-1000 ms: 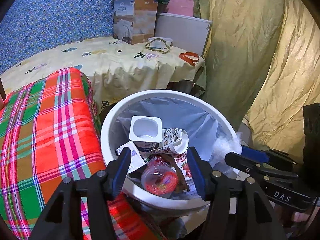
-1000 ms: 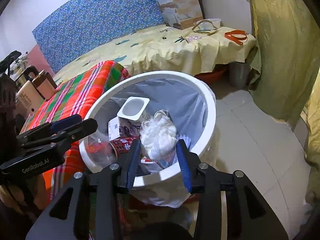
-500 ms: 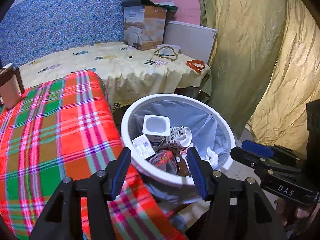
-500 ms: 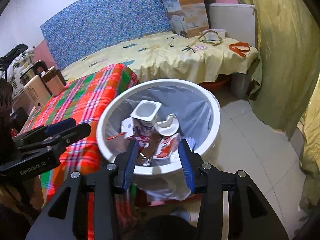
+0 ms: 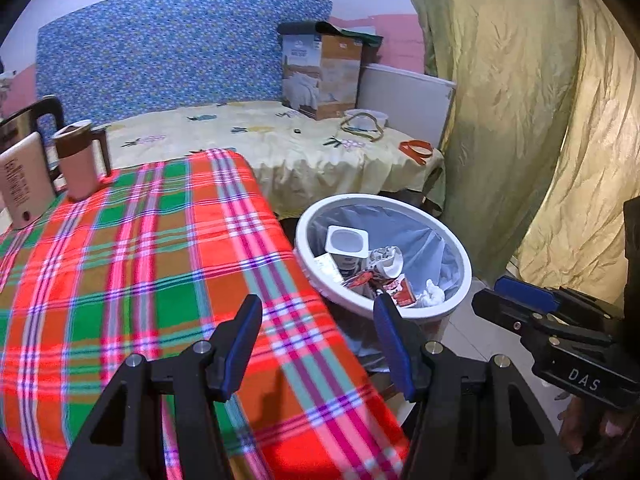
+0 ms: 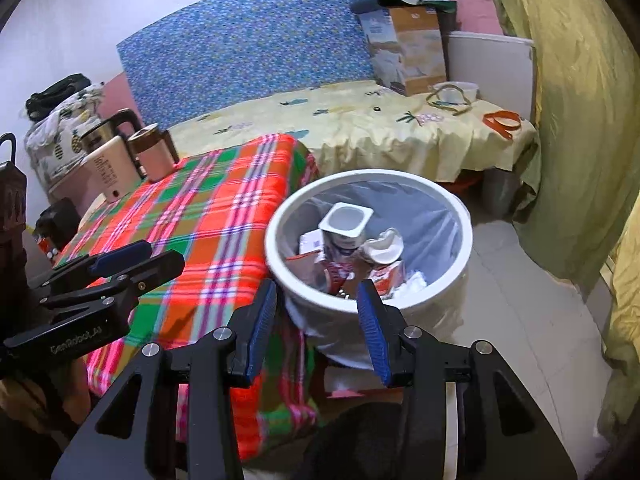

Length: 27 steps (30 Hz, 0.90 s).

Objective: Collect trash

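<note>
Both the left gripper point(image 5: 318, 322) and right gripper point(image 6: 316, 308) are hanging apart and empty; the trash is sitting in the white round plastic bin point(image 6: 430, 286) beside the plaid-clothed desk point(image 5: 140, 248), so the next move is probably scanning for leftovers

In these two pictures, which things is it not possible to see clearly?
- Bottom of the white bin: both views, covered by the trash.
- Print on the yogurt cup: both views, too small.
- Kettle: left wrist view, cut by the edge.
- Floor under the plaid table: hidden by cloth.
</note>
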{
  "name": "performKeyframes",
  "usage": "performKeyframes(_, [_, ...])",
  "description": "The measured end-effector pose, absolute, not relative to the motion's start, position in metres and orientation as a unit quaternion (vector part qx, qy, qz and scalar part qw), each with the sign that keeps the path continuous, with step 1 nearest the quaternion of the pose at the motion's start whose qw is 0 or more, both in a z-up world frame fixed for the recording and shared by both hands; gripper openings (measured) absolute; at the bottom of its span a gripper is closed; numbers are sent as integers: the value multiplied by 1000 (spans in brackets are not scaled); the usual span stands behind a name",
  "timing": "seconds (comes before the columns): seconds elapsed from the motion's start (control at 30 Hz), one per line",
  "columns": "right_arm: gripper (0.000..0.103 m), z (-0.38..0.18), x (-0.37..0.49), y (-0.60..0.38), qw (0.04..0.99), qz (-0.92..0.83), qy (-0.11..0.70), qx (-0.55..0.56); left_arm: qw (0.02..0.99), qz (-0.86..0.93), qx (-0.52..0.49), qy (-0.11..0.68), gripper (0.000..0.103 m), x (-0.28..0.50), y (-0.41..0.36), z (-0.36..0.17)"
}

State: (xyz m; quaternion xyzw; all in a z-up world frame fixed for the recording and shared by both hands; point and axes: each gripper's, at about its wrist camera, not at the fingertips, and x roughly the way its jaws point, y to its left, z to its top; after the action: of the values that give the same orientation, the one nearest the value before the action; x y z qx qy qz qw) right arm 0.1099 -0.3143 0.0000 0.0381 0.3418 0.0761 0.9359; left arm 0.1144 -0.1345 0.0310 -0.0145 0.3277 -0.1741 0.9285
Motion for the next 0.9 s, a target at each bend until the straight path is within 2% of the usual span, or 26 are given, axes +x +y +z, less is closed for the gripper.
performKeyframes(0.9, [44, 4, 66, -290, 939, 99, 328, 20, 941, -134, -23, 311, 60, 50, -98, 34])
